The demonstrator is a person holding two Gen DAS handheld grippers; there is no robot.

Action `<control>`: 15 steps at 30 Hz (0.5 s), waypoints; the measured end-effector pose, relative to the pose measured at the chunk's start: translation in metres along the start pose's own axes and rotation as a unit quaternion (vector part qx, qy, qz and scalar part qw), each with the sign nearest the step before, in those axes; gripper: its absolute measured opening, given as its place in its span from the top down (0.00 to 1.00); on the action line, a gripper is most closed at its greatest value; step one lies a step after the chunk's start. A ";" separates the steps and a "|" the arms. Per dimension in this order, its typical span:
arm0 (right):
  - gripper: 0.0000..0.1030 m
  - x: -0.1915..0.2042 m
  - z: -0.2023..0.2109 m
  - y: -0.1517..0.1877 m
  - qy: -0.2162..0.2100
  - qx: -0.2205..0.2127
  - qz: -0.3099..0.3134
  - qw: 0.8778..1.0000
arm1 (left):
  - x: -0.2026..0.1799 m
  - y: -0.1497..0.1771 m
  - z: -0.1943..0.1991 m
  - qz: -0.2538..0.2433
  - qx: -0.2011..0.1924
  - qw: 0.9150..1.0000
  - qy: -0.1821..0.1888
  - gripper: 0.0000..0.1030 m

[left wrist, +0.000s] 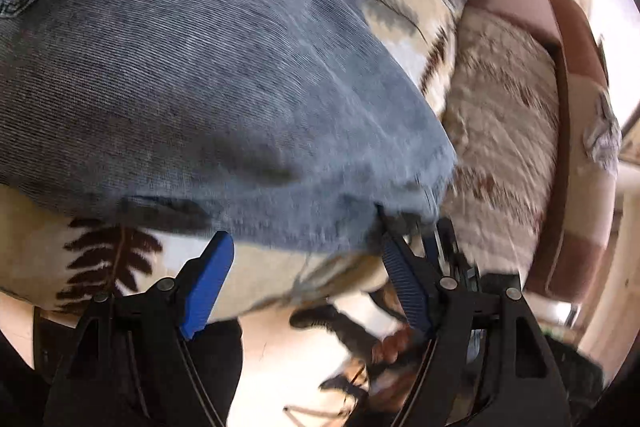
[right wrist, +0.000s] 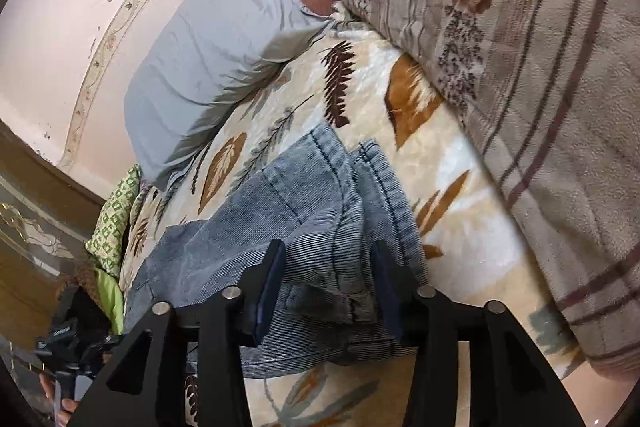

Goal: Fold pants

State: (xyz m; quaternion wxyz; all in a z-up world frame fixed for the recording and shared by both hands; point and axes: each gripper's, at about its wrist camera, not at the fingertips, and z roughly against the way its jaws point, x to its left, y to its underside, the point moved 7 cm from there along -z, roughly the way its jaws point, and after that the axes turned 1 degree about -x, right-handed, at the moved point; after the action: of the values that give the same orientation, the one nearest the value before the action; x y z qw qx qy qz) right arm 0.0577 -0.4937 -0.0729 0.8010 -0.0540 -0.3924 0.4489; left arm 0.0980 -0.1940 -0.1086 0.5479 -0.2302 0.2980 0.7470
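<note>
- Broadly spread across both views: bed [right wrist: 472,227] under a cream blanket printed with brown and ochre leaves, with a striped beige throw [right wrist: 540,75] piled along one side and a pale blue pillow [right wrist: 208,67] near the wall.
- Lying on that blanket, near the bed's edge: blue denim pants [right wrist: 320,211], doubled over into a thick bundle, layers stacked unevenly, seams and one back pocket showing.
- Judged roughly midway or later: at least one fold apparently made, bundle still loose and rumpled; probably left to do, a further fold and some squaring of the edges.
- Left gripper [left wrist: 304,267]: fingers spread wide at the hem edge of the denim, one fingertip touching or tucked just under the cloth, the other clear of it; nothing pinched.
- Right gripper [right wrist: 326,279]: fingers parted about halfway, straddling a ridge of denim; hard to tell whether the pads press it, seemingly loose.
- No brand, label or readable writing visible on the pants or bedding.
</note>
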 end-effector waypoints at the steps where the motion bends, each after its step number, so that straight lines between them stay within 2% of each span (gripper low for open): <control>1: 0.53 0.000 -0.002 -0.001 0.004 0.002 0.004 1.000 | 0.002 -0.002 -0.004 0.013 -0.001 1.000 0.004 0.27; 7: 0.52 -0.002 -0.015 -0.006 -0.008 0.018 -0.001 1.000 | 0.014 -0.024 -0.015 0.060 -0.024 0.998 0.001 0.27; 9: 0.50 0.002 -0.021 -0.006 -0.022 0.027 0.003 0.999 | 0.014 -0.035 -0.015 0.075 -0.033 0.997 0.001 0.32; 10: 0.51 0.005 -0.025 -0.005 -0.025 0.035 0.010 0.999 | 0.014 -0.039 -0.016 0.078 -0.031 0.996 0.007 0.37; 11: 0.52 0.008 -0.027 -0.005 -0.028 0.037 0.020 0.999 | 0.013 -0.041 -0.019 0.074 -0.027 0.997 0.006 0.65; 12: 0.57 0.012 -0.027 -0.004 -0.028 0.036 0.032 0.998 | 0.012 -0.042 -0.022 0.069 -0.017 0.997 0.002 0.93; 13: 0.79 0.015 -0.027 -0.005 -0.021 0.034 0.052 0.998 | 0.010 -0.041 -0.028 0.067 -0.001 0.998 -0.001 0.97; 14: 0.91 0.019 -0.026 -0.007 -0.016 0.037 0.069 0.997 | 0.009 -0.041 -0.029 0.069 0.002 0.998 -0.003 0.97; 15: 0.91 0.022 -0.024 -0.012 -0.014 0.035 0.079 0.996 | 0.005 -0.041 -0.025 0.064 -0.005 0.998 -0.002 0.97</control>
State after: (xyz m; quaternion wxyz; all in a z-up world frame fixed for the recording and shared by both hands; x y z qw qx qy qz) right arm 0.0879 -0.4776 -0.0716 0.7589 -0.0502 -0.3822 0.5249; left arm 0.1365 -0.1991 -0.1378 0.4985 -0.2117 0.3076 0.7823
